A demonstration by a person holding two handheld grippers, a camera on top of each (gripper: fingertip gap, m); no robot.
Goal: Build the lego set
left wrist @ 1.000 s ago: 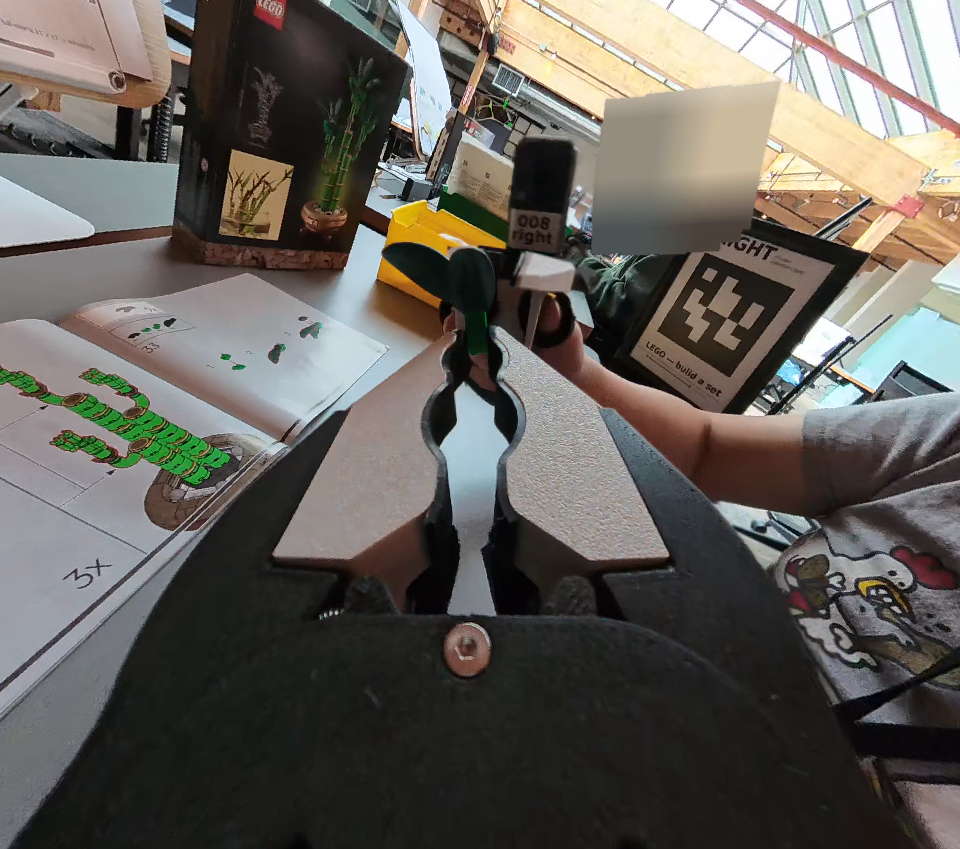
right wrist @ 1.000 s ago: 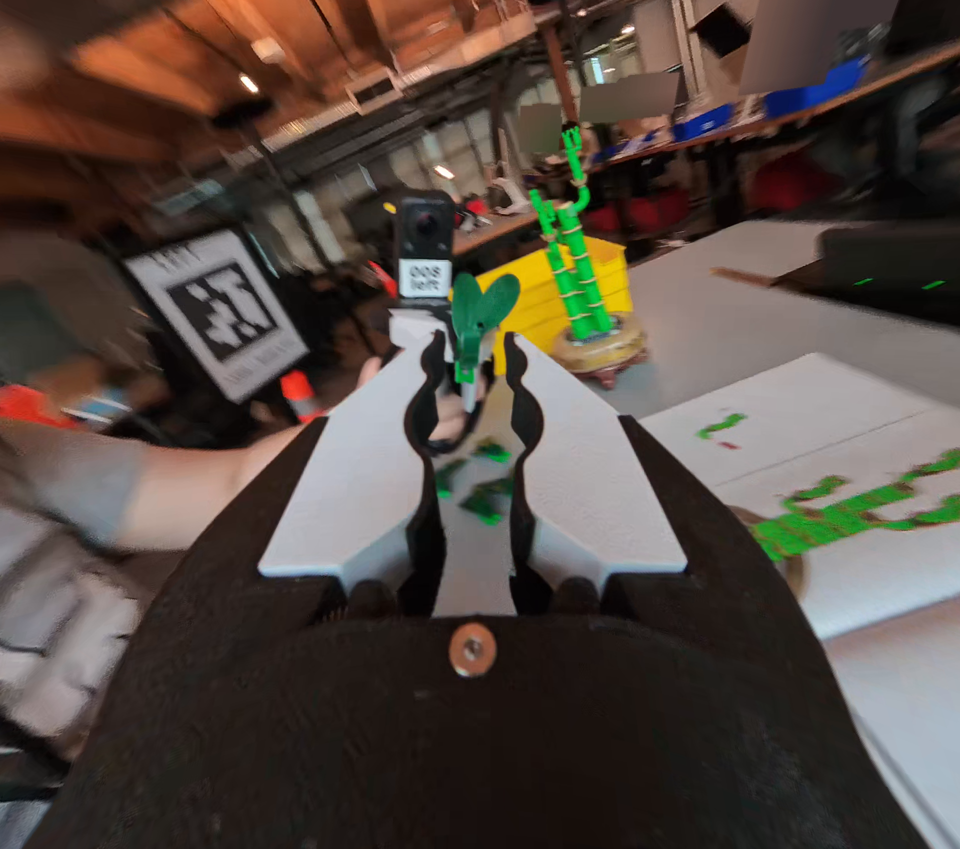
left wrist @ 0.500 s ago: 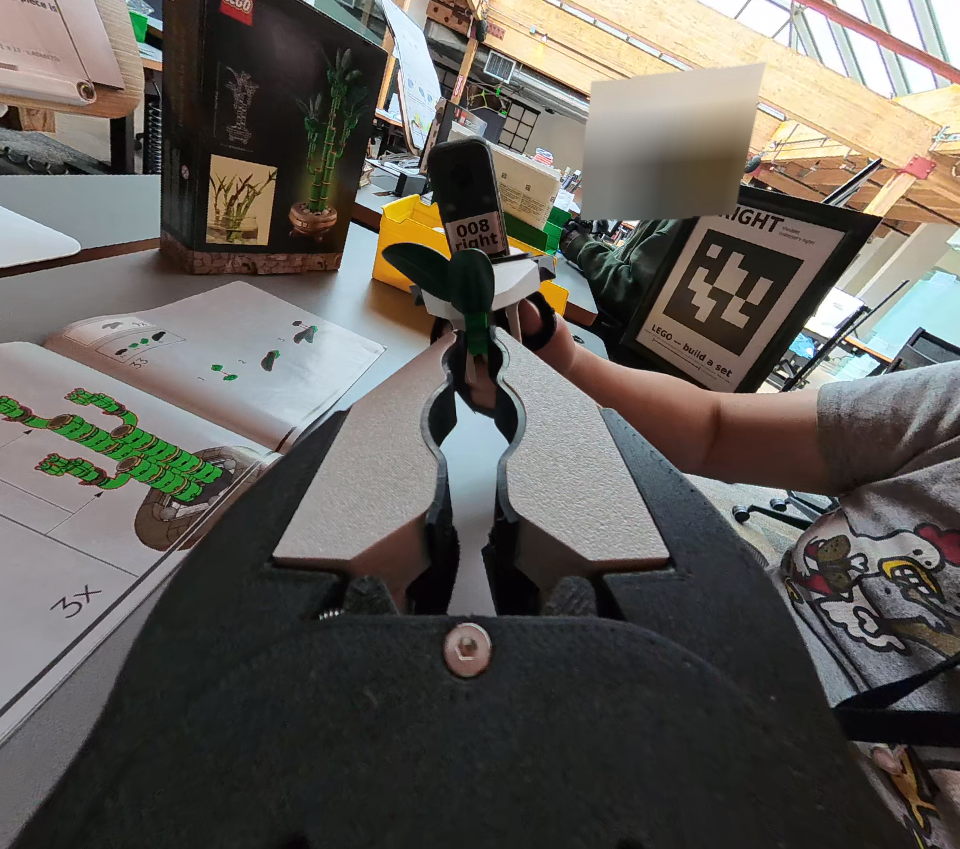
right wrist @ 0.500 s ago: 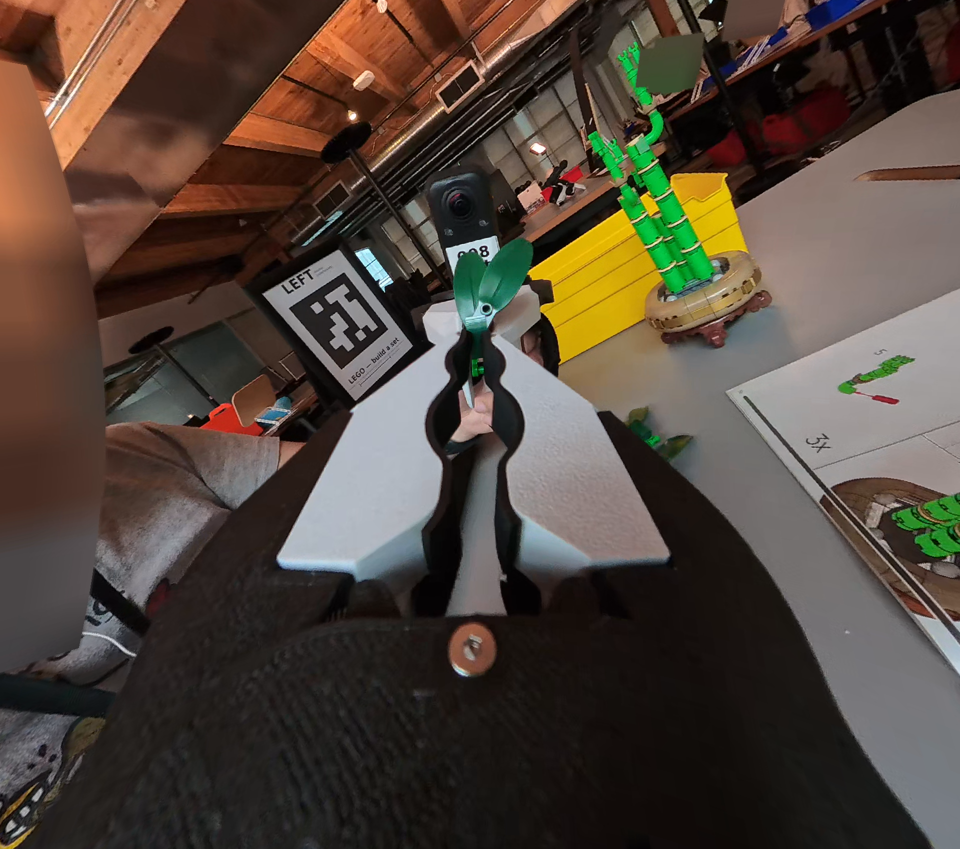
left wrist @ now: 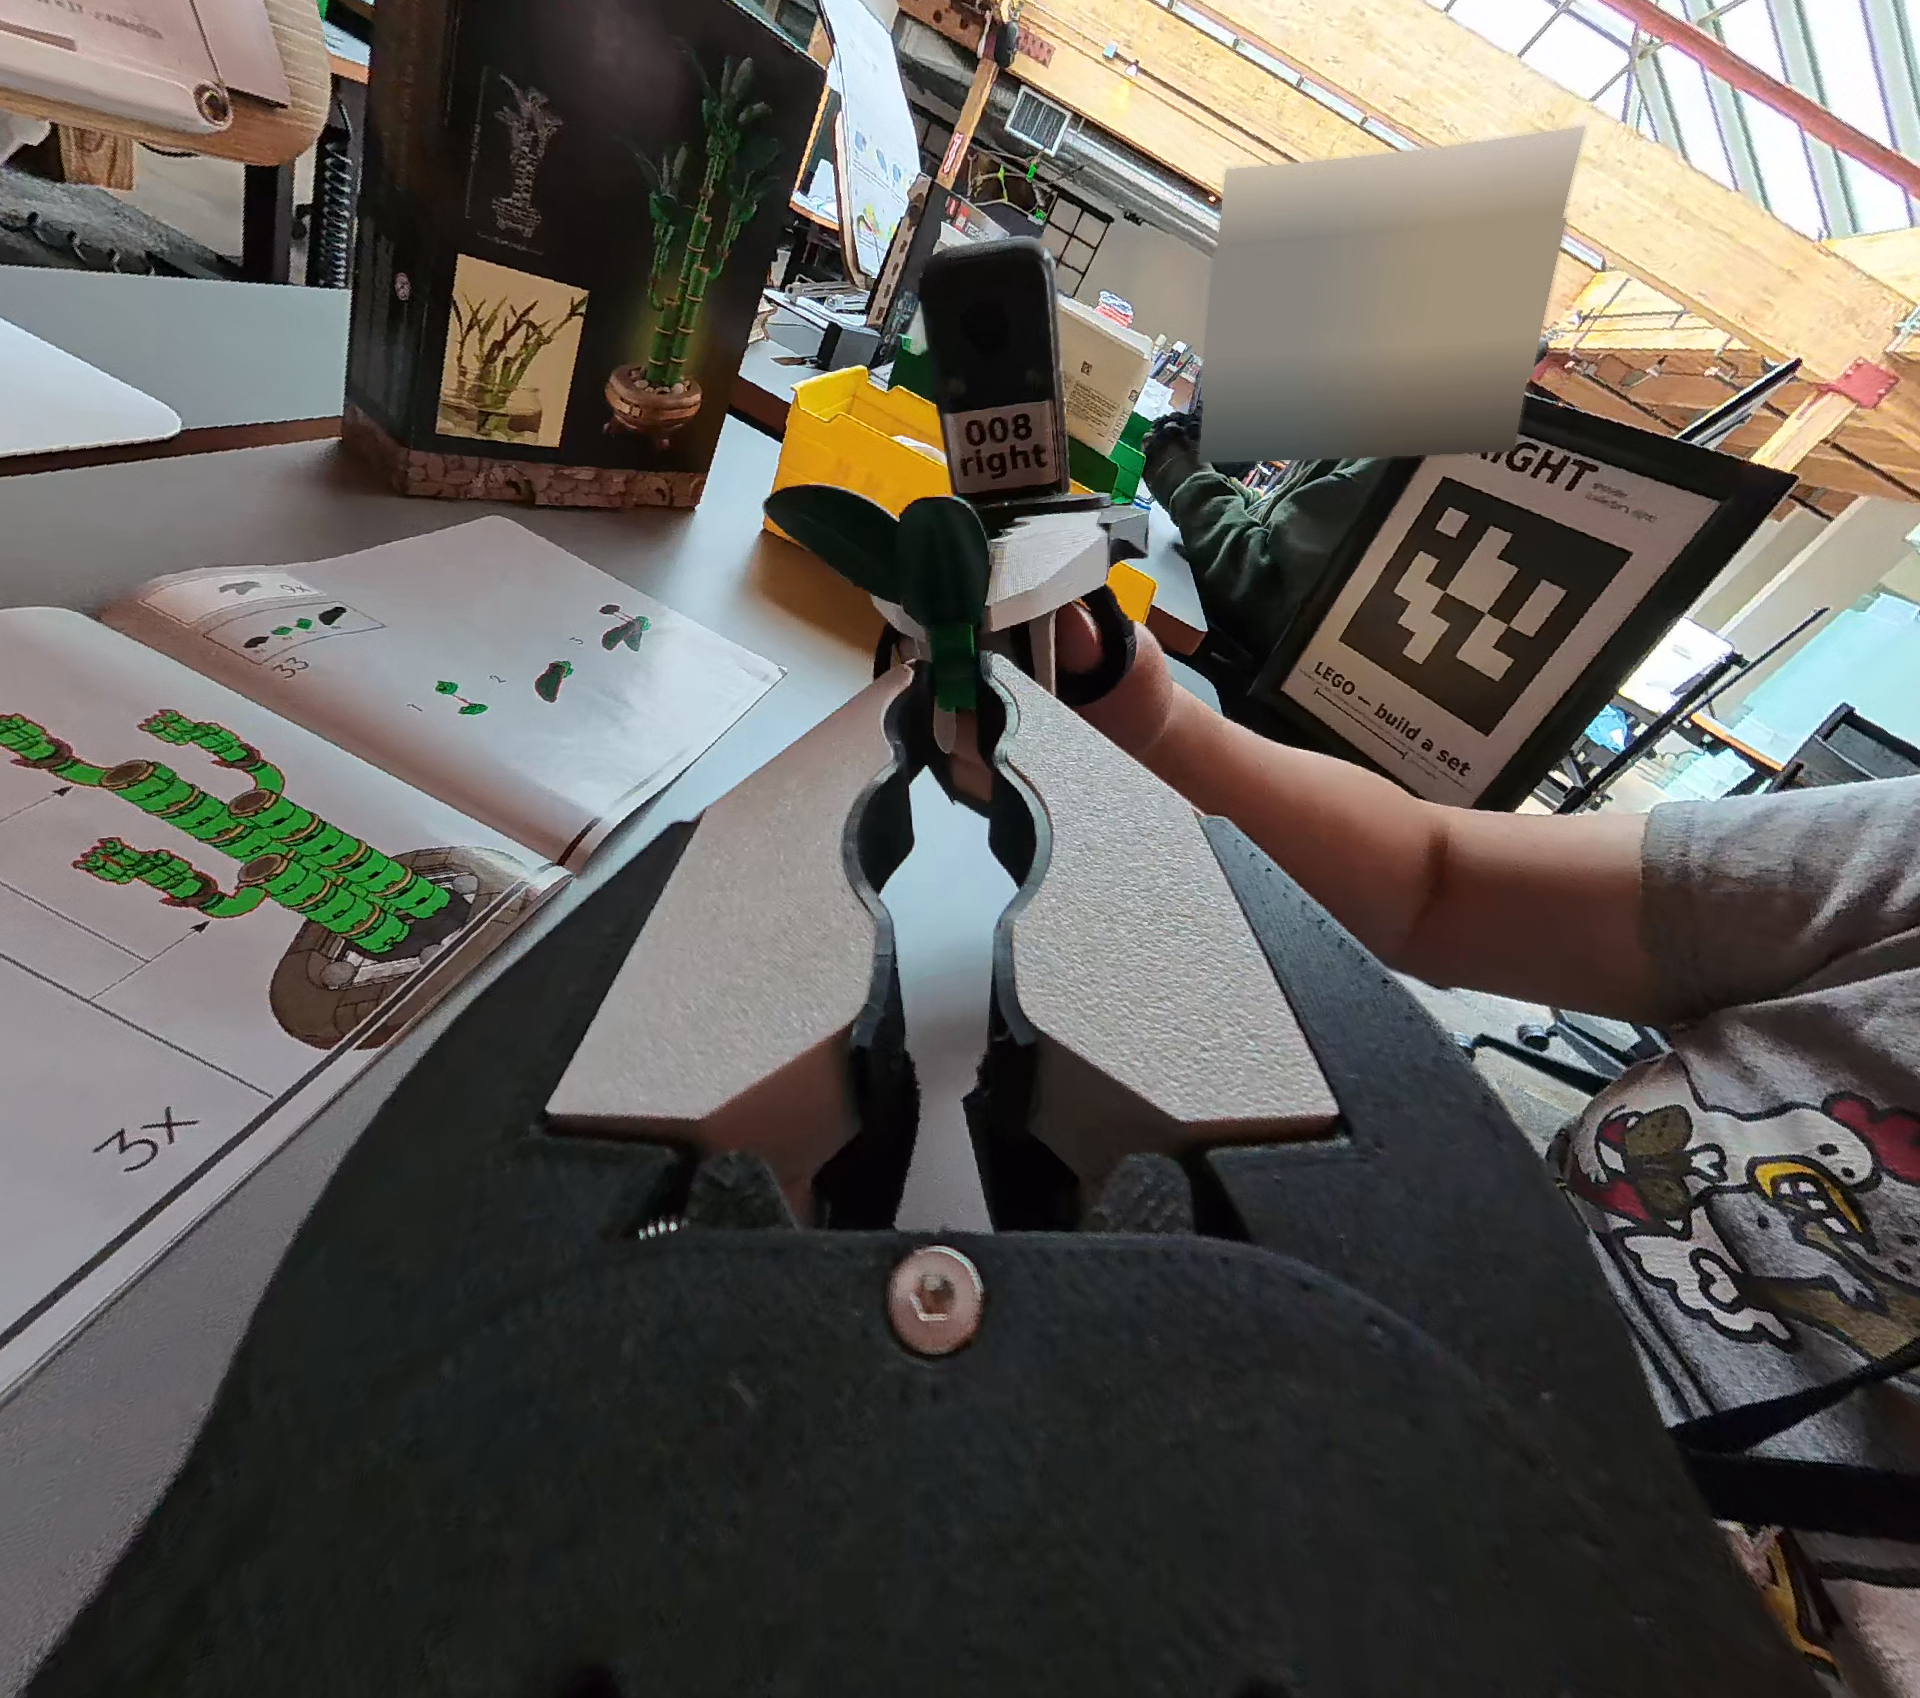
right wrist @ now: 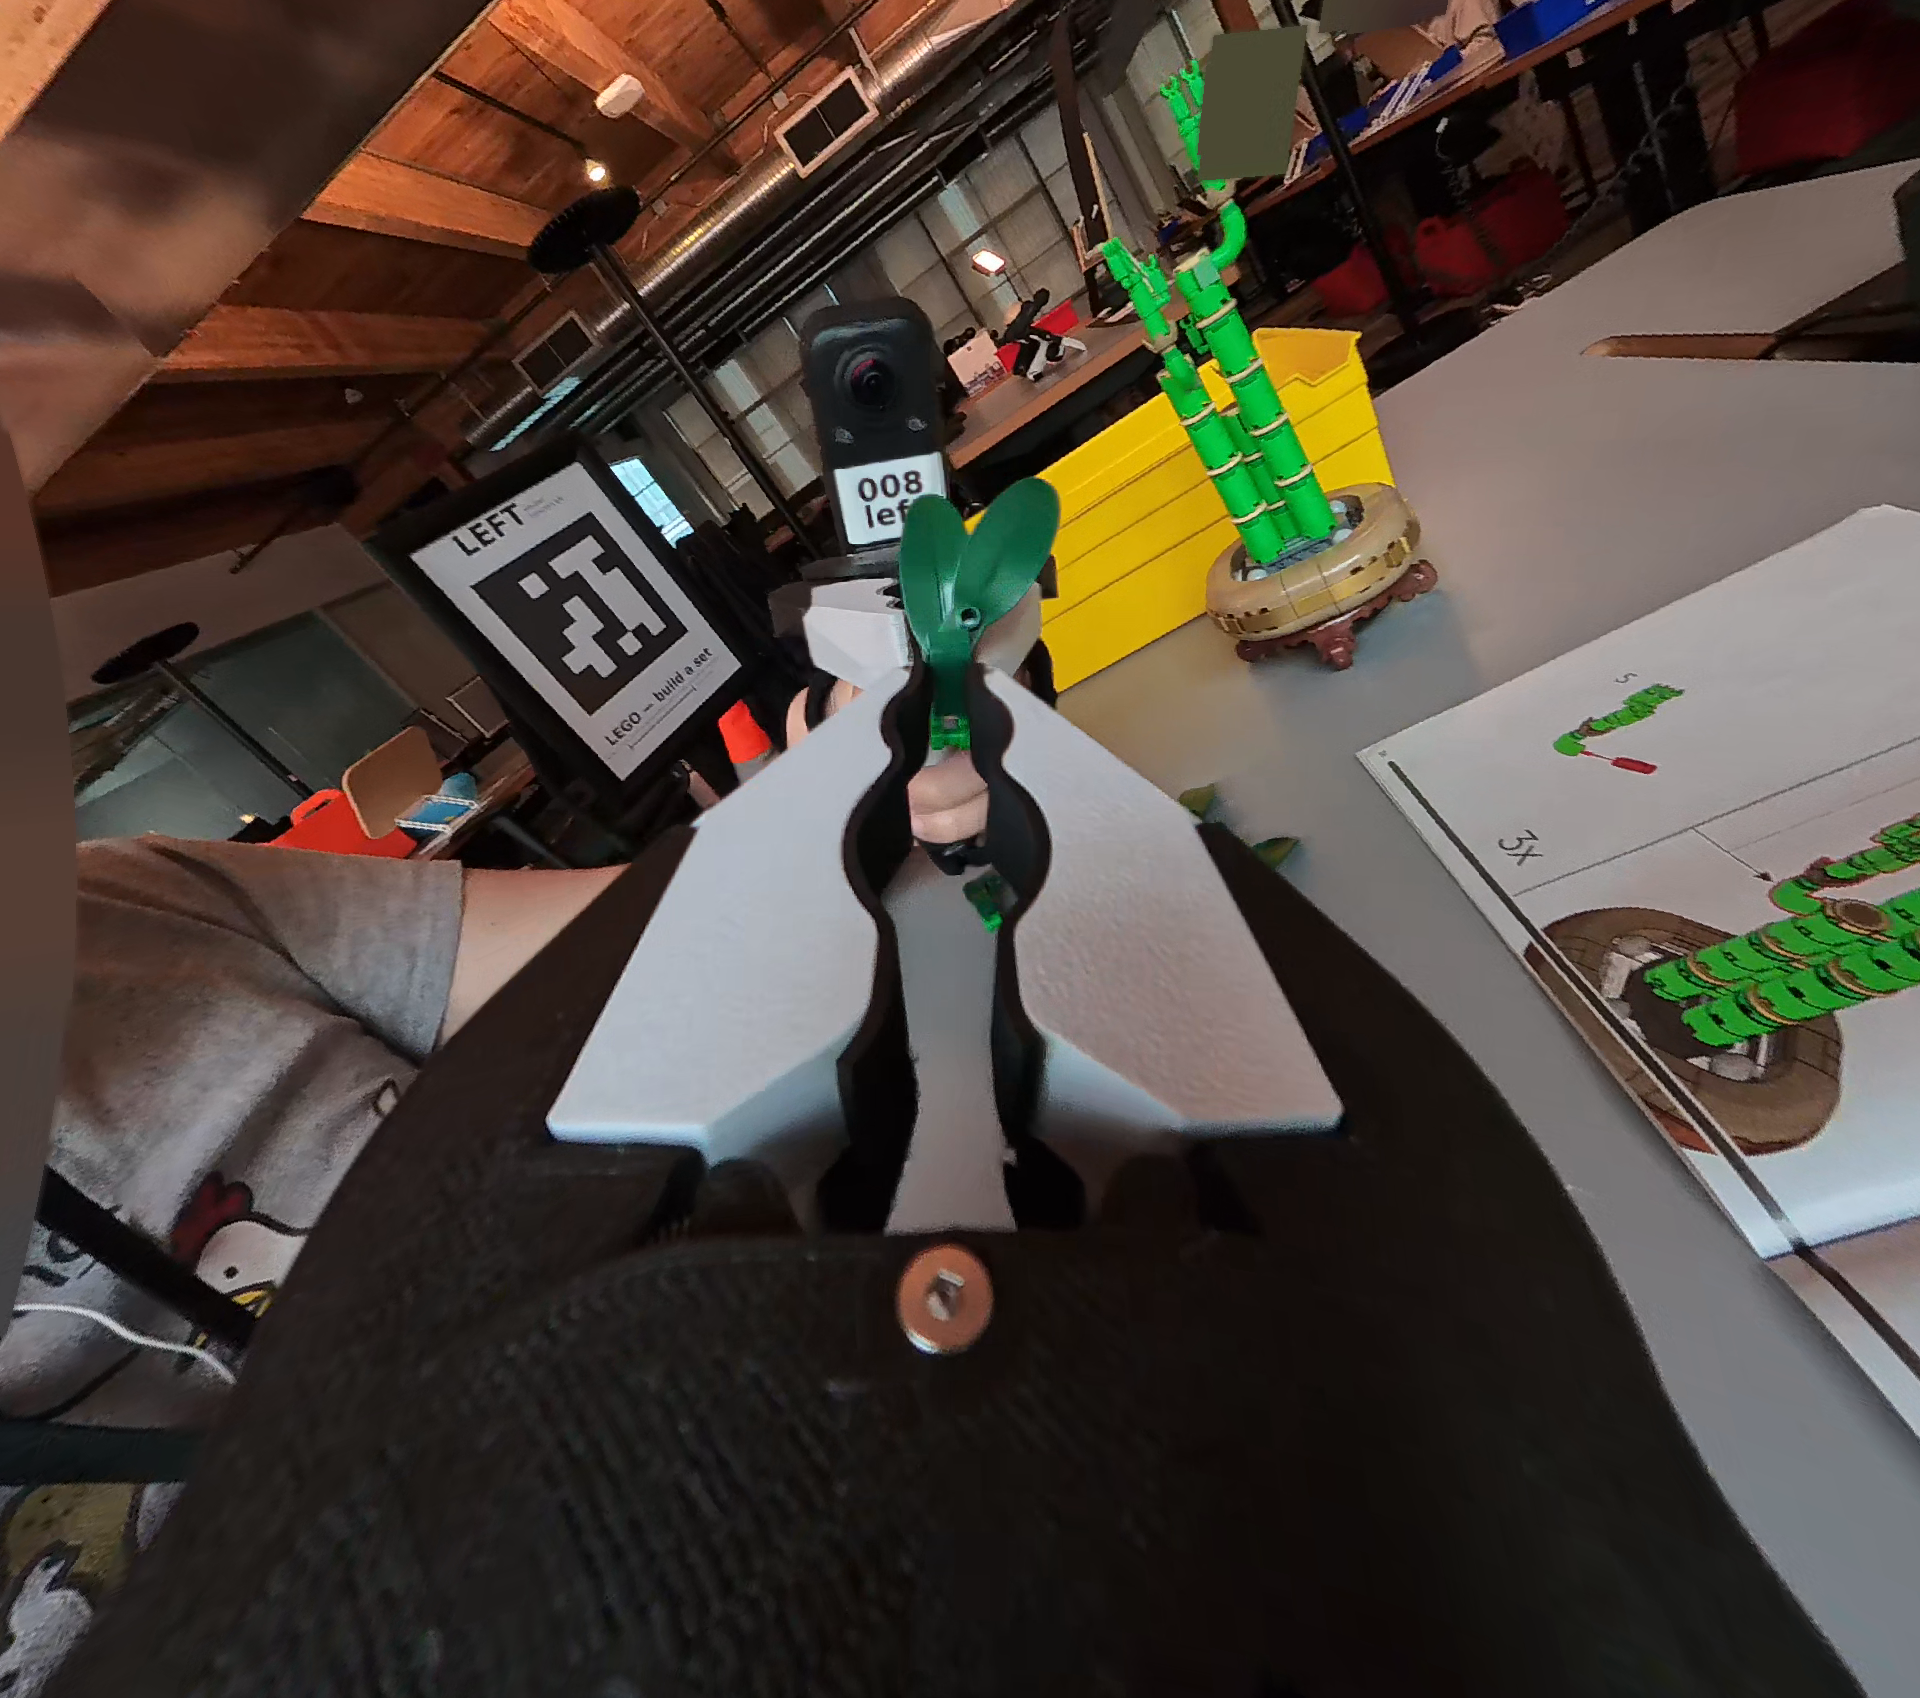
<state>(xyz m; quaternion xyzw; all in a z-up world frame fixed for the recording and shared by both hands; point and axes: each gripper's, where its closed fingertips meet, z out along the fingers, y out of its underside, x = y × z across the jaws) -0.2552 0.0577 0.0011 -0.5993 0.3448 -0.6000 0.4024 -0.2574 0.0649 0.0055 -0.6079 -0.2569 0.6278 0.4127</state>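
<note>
**Onlooker:** Lego leaf sprig, two dark green blades on a short bright green stem, sits in mid-air above the grey table, between the tips of both hand-held claws.

**Listener:** Which claw has it?

**Onlooker:** The left gripper and the right gripper face each other tip to tip. Both are drawn narrow on the stem, and each seems to pinch it. Which one carries the weight I cannot tell.

**Listener:** What step is this?

**Onlooker:** I judge it a small sub-assembly: seating leaves on their stem, or passing it from one claw to the other. Next, one claw must let go cleanly while the other keeps hold. Then the sprig likely goes to the bamboo model, which stands well apart near a yellow bin.

**Listener:** Count things for me.

**Onlooker:** One sprig with two blades. Two claws. One built model with several green stalks in a round tan pot. One open instruction booklet. One upright set box. A few loose green pieces lie on the table, mostly hidden behind the right claw, so I cannot count them.
</note>
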